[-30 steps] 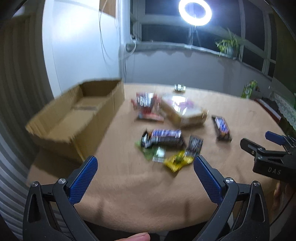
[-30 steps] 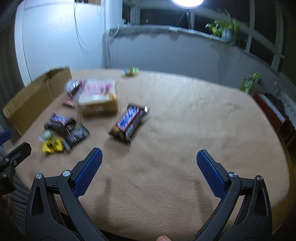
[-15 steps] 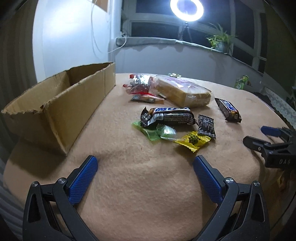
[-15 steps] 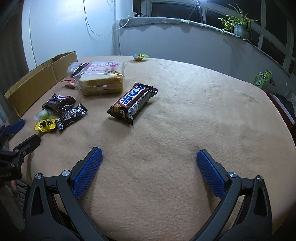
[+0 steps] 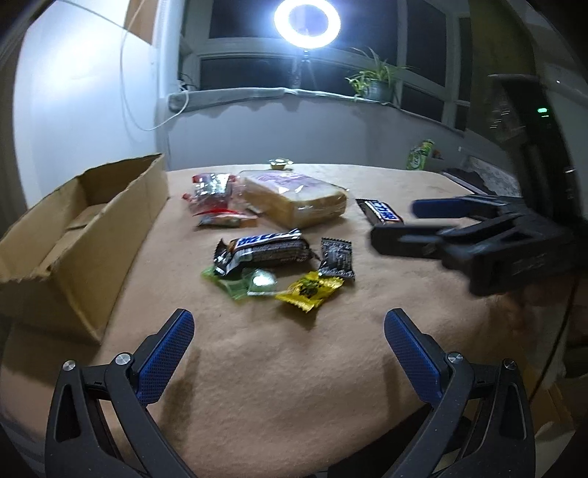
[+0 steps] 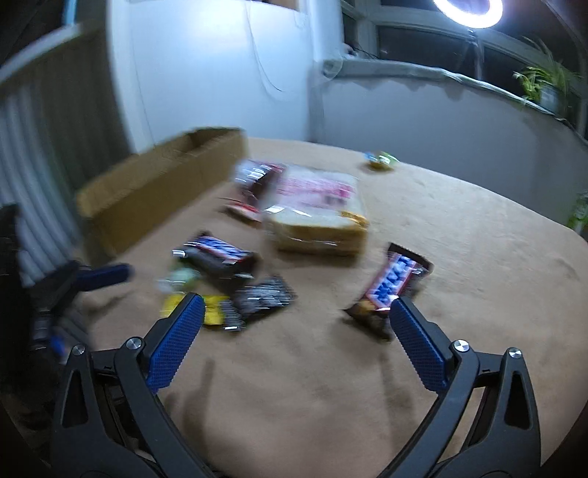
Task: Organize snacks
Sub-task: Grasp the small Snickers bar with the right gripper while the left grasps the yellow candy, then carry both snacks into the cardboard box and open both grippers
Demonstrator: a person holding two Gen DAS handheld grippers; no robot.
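Observation:
Snacks lie scattered on a tan tablecloth. A bagged loaf of bread sits at the back beside red-and-silver packets. In front lie a dark chocolate bar, a small black sachet, a green candy and a yellow candy. Another chocolate bar lies to the right. An open cardboard box stands at the left. My left gripper is open above the near cloth. My right gripper is open, its right finger just before the blue-labelled bar.
A ring light shines from the window sill, with a potted plant beside it. A small candy lies at the table's far edge. The table's near edge curves below both grippers.
My right gripper has swung left and forward toward the snacks, now blurred with motion. It reaches further into the left wrist view. The left gripper has edged slightly nearer the candies.

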